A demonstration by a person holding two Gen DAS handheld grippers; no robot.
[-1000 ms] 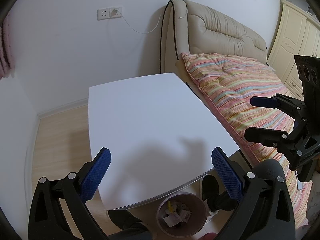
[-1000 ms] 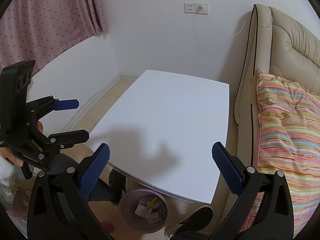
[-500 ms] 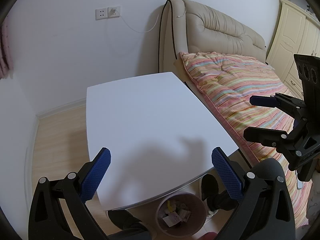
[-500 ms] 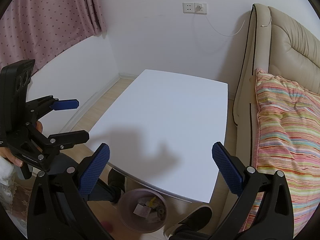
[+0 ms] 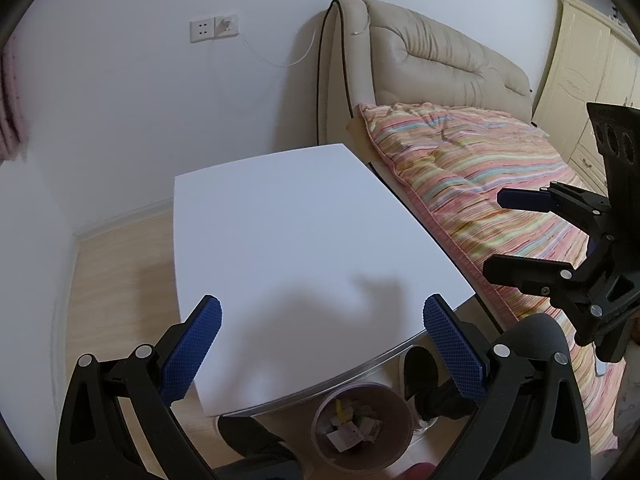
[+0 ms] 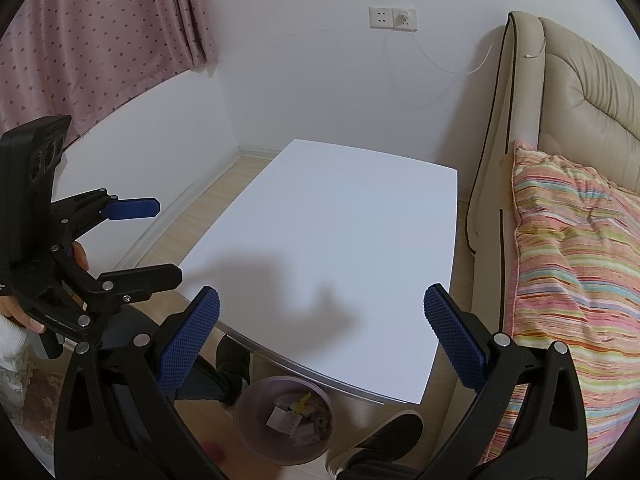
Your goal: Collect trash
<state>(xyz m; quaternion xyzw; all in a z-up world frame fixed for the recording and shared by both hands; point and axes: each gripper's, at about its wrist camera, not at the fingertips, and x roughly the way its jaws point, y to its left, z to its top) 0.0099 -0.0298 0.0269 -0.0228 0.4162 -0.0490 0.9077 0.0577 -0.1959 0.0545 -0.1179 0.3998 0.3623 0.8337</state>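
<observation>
Risk and pose above the white table (image 5: 304,232). No trash shows on the tabletop; what you can see lies in the bin (image 6: 280,420) on the floor under the near edge. Reaching down from here, you could knock a finger on that edge or tip the bin. Your left gripper (image 5: 320,356) and right gripper (image 6: 320,344) hover over the table, jaws spread wide, holding nothing.
</observation>
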